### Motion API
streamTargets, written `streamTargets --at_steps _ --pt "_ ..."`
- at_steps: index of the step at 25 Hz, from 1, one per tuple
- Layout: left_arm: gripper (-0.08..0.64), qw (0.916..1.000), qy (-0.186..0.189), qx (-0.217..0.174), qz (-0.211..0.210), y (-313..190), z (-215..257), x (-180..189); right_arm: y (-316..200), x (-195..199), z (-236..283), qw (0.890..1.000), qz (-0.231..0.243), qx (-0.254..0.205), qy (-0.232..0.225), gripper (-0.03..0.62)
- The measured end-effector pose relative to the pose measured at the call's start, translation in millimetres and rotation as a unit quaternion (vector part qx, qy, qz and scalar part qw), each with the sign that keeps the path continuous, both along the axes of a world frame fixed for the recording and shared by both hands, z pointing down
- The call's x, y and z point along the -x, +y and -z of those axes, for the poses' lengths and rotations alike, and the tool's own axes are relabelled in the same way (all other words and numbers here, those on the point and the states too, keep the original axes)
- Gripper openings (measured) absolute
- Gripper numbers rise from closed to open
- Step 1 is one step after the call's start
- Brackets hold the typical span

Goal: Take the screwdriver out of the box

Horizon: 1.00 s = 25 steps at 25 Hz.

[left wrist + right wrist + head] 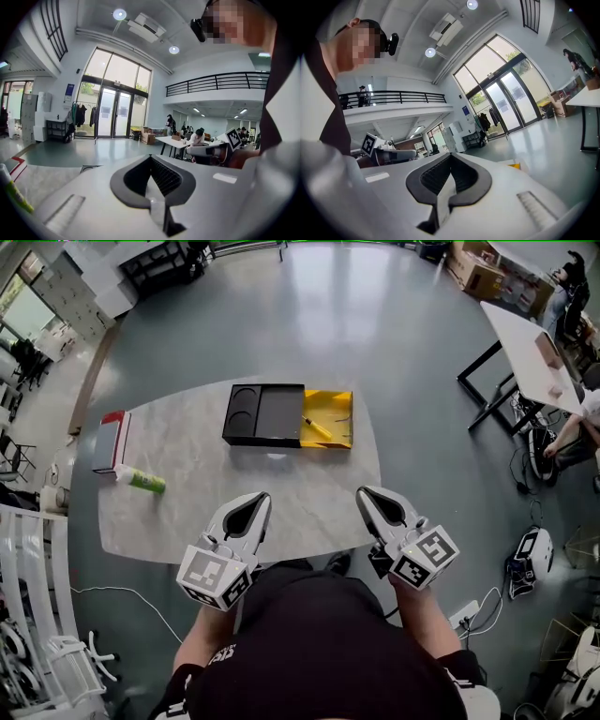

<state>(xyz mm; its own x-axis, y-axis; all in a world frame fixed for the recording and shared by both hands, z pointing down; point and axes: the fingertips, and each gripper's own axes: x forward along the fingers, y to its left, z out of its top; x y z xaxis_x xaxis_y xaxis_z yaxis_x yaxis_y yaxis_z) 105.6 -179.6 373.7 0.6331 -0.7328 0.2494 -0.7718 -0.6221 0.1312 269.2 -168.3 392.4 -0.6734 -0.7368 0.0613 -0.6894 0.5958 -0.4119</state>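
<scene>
The left hand-held gripper [255, 499] and right hand-held gripper [367, 493] are white, black-lined, with marker cubes [214, 576]; top [319, 643] is black.

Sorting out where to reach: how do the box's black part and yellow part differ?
The black part lies left, is larger and looks empty, with round recesses; the yellow part lies right, smaller, and holds the screwdriver. Both lie open, side by side on the table.
</scene>
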Motion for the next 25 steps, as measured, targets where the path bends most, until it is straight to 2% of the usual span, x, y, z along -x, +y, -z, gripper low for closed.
streamTargets --at_steps 5,8,16,23,25 --pt "0.002 1.0000 0.000 0.004 0.007 -15.0 -9.7 21.7 -15.4 22.4 -1.4 1.000 0.015 0.005 0.022 0.014" --pt "0.002 0.9999 0.009 0.007 0.007 -26.7 -12.0 35.8 -31.2 32.3 -4.2 0.999 0.005 0.008 0.050 0.014" --pt "0.002 0.9993 0.022 -0.008 -0.028 -63.3 -16.6 59.3 -80.2 64.2 -18.7 0.997 -0.015 0.019 0.078 0.015" --pt "0.002 0.9996 0.022 -0.005 -0.019 -90.4 -27.3 60.8 -118.9 72.4 -42.7 0.995 0.015 0.042 0.092 0.016" --pt "0.002 0.9997 0.020 -0.004 -0.012 -99.2 -32.7 58.5 -131.4 73.8 -52.5 0.993 0.034 0.051 0.101 0.036"
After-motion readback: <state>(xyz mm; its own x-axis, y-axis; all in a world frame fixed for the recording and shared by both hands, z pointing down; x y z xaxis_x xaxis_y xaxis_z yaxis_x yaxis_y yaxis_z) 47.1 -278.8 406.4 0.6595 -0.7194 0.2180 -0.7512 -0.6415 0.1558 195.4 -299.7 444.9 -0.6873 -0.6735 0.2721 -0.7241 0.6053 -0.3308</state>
